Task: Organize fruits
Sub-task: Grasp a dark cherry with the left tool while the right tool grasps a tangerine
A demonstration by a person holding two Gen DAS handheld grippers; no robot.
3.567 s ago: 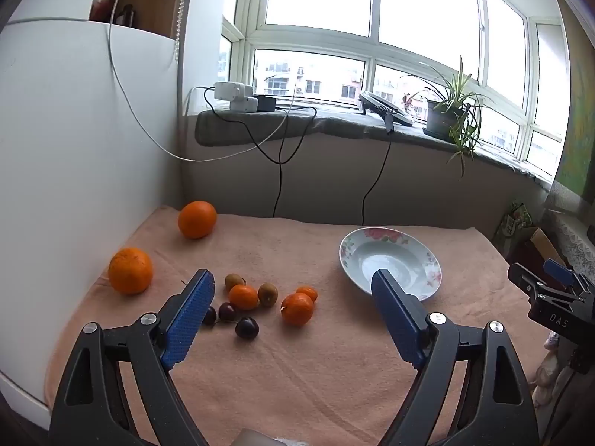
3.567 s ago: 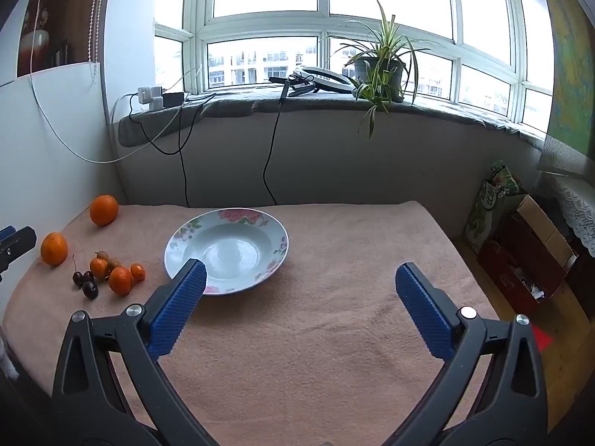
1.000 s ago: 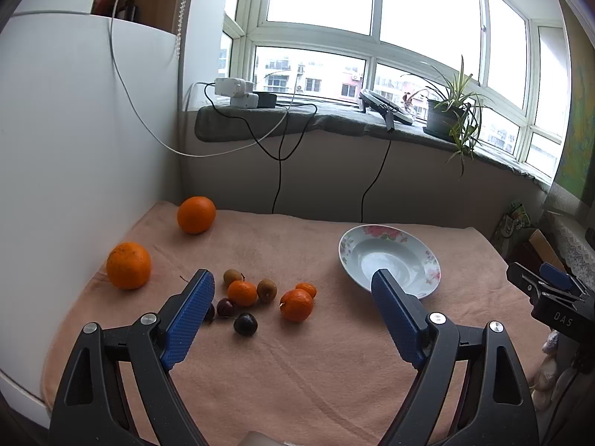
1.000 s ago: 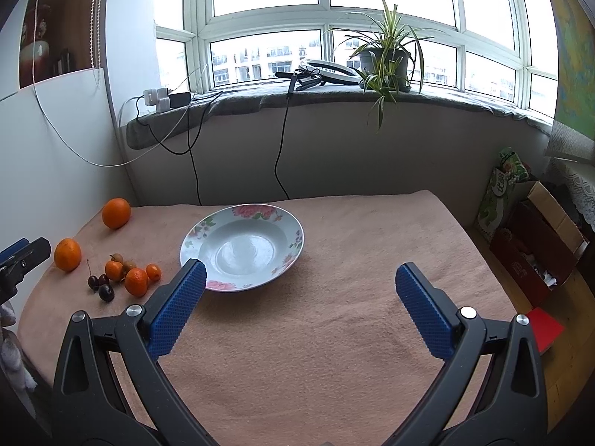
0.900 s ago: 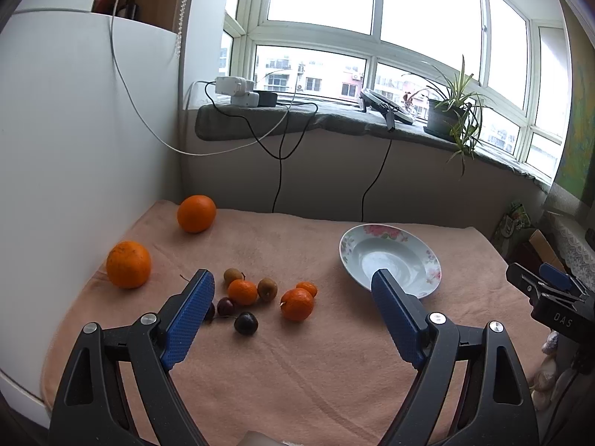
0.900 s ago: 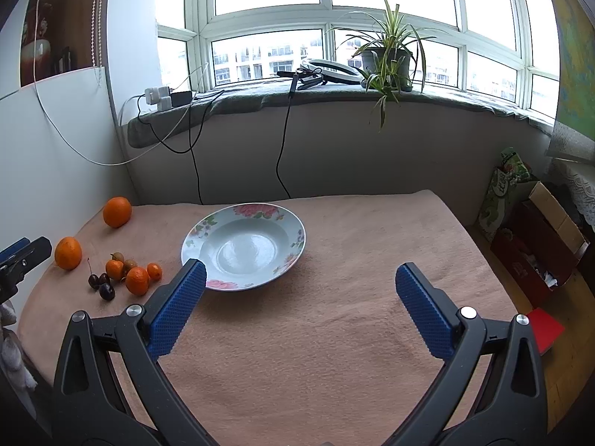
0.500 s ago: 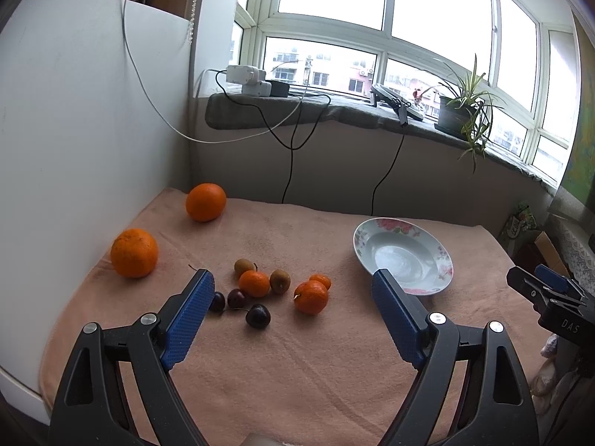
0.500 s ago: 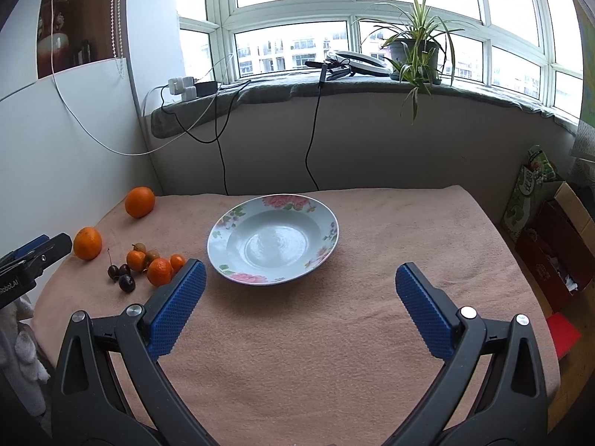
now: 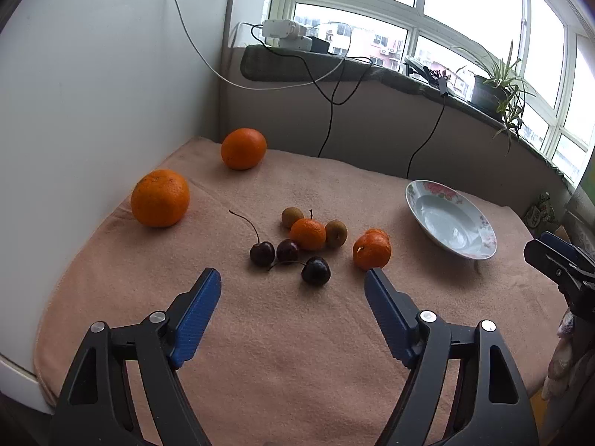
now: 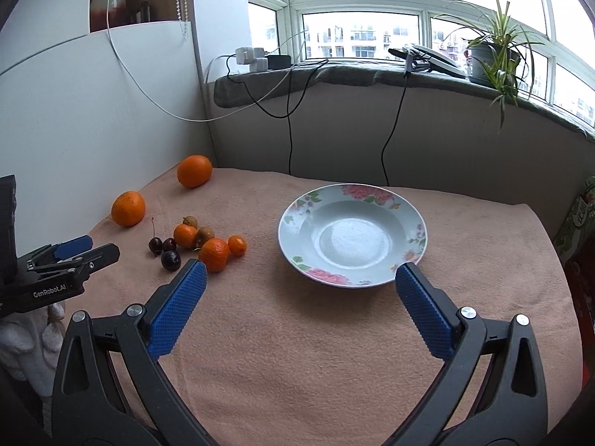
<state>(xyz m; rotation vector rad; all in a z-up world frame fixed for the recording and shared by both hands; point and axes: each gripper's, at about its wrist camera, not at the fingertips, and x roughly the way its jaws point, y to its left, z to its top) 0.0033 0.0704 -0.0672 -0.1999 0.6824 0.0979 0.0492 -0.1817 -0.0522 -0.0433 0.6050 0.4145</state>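
Peach-coloured cloth covers the table (image 9: 290, 342), with the floral plate (image 10: 351, 239) as landmark. Both hand-held grippers have come closer since a moment ago: the left hand-held gripper (image 9: 292, 290), jaws spread and empty, now hangs just short of the fruit, so a first pick looks imminent; the right hand-held gripper (image 10: 297, 282), likewise released, faces the plate. Left of the plate lie three dark cherries (image 9: 315, 270), small tangerines (image 9: 372, 251) and brown longans (image 9: 336, 233); farther left, two large oranges (image 9: 160, 198). Nothing sits in the plate yet.
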